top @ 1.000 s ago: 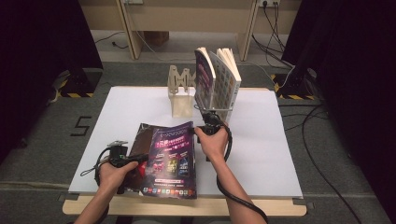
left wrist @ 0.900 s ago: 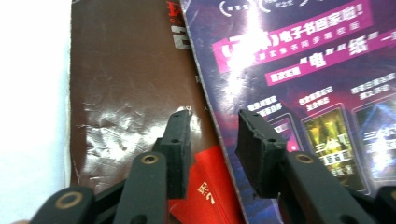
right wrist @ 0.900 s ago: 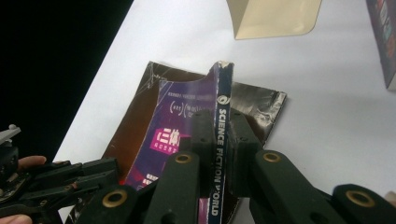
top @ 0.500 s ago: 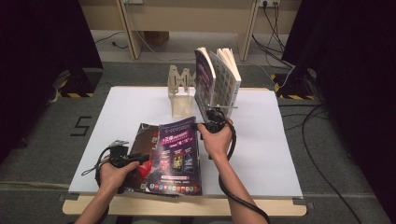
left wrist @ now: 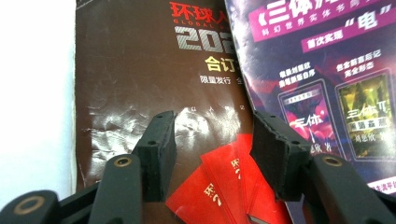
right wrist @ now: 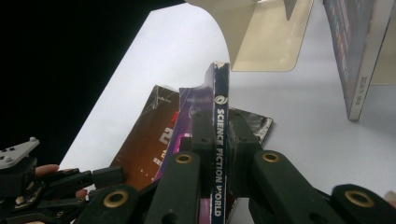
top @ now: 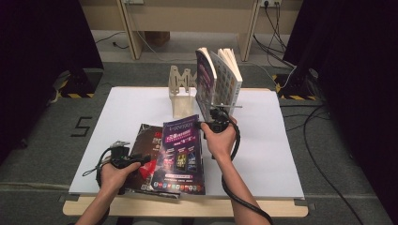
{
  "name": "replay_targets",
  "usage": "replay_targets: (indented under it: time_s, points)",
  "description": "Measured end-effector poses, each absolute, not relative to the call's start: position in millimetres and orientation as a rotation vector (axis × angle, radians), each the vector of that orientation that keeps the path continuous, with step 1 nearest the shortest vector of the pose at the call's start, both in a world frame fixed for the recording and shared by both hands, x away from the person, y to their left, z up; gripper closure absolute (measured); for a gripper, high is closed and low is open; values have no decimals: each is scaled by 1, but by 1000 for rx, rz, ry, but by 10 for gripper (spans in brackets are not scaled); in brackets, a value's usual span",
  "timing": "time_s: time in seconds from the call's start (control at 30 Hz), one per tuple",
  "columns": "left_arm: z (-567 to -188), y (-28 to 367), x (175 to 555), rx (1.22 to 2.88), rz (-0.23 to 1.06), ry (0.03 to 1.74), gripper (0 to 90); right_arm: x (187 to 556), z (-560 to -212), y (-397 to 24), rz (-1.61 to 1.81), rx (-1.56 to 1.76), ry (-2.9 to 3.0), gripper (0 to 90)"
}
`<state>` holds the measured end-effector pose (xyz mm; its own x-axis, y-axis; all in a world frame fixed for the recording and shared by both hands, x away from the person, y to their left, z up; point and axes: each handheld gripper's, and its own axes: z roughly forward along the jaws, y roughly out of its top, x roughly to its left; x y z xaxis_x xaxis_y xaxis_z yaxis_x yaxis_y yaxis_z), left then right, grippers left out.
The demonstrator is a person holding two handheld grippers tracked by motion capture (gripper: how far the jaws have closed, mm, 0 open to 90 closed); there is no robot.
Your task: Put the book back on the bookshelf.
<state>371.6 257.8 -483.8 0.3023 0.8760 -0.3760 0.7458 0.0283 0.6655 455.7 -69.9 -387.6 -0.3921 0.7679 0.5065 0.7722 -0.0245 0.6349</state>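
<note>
A purple magazine [top: 180, 152] rests on its left edge, its spine side raised off the table. My right gripper [top: 206, 124] is shut on that spine. In the right gripper view the spine [right wrist: 220, 93], printed "SCIENCE FICTION WORLD", stands pinched between my right gripper's [right wrist: 219, 140] pads. Beneath it a brown magazine [top: 146, 138] lies flat. My left gripper [top: 148, 159] is at the lower left; its jaws have just been opening. In the left gripper view my left gripper [left wrist: 217, 149] stands open over the brown cover [left wrist: 140, 70], pads pressing on nothing, beside the purple cover [left wrist: 322, 56].
A pale wooden bookend rack [top: 180, 89] stands at the back middle of the white board [top: 281, 154], with two books [top: 218, 79] upright and leaning to its right. The rack [right wrist: 261, 42] and a standing book [right wrist: 355, 56] lie ahead of the right gripper.
The right gripper has lifted the purple magazine's spine side, tilting it and baring more of the brown magazine. The left gripper's jaws have opened; that hand stayed put.
</note>
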Motion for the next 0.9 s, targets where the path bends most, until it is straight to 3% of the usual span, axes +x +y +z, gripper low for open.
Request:
replay_targets:
  time_s: [0.9]
  points:
    - [-485,261,371,1716,199,1486,486,454,-366,-76,-1513,-1737,-2211,846]
